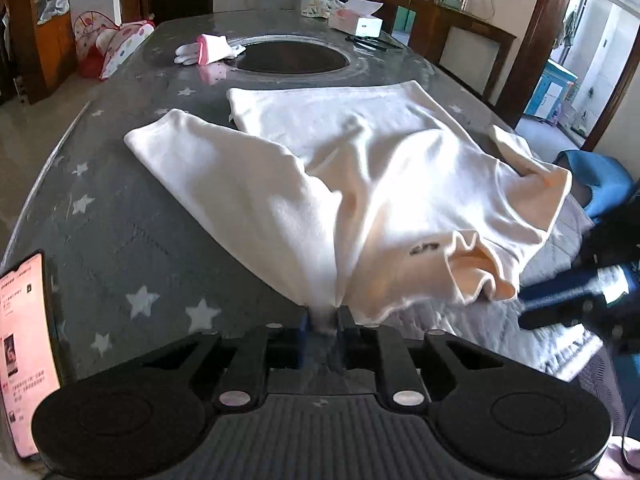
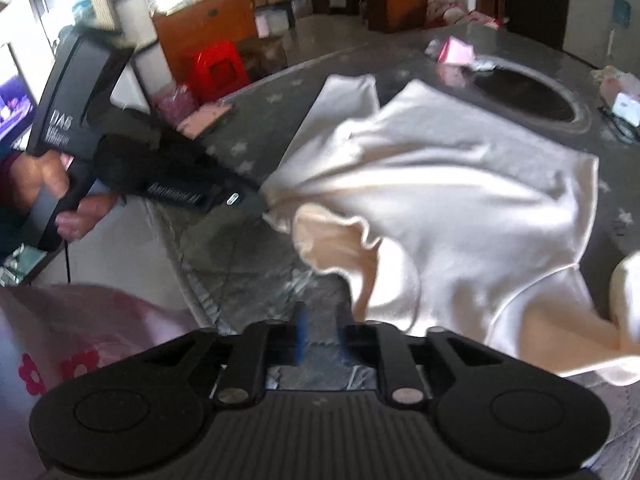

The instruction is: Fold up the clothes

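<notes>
A white short-sleeved garment lies spread on the grey star-patterned table, its near part lifted and bunched. My left gripper is shut on a gathered fold of it at the near edge. The right wrist view shows that gripper in a person's hand, pinching the garment at its left side. My right gripper has a narrow gap with only the table cover showing between its fingers. The garment's hem hangs just right of it, apart from the pads.
A lit phone leans at the table's near left. White and pink gloves lie beside a dark round inset. A tissue box stands at the far edge. A blue chair is at the right.
</notes>
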Available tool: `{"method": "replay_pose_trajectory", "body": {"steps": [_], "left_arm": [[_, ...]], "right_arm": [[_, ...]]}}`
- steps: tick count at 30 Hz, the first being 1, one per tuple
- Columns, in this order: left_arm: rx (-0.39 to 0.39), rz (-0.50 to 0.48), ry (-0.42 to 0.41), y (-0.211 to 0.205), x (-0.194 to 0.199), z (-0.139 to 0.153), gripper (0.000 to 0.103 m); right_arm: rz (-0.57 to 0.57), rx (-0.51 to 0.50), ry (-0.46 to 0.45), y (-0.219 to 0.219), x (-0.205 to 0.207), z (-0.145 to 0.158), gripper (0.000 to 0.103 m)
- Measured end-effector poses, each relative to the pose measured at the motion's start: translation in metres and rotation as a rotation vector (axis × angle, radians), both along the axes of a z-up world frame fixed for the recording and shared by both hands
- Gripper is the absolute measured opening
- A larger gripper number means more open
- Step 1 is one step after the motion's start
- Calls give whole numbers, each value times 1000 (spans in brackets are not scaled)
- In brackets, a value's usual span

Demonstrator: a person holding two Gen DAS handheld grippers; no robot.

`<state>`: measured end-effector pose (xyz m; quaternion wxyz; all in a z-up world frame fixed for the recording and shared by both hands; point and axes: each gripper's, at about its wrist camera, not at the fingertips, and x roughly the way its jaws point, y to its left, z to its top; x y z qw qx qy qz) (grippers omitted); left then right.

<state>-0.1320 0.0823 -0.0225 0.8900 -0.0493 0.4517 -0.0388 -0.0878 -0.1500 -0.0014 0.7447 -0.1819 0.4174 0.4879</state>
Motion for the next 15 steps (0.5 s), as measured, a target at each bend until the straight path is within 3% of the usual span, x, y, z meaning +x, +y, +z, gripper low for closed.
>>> {"method": "replay_pose_trajectory", "body": {"steps": [3,5,7,8,15], "left_arm": [[-7,25,-38,9,3,13,30],[4,56,-72,13,11,21,35],[2,73,-107,16,22,27,36],[8,88,-121,17,28,29,42],[98,312,-153,56,93,26,57]], "right_arm": [[-44,54,-54,-5,14,18,28],[-78,68,-94,-5,25,22,40],[-118,64,-119,-3,36,22,41],[-140,60,-120,-3,43,21,42],[-289,36,-127,-8,87,5,52]]}}
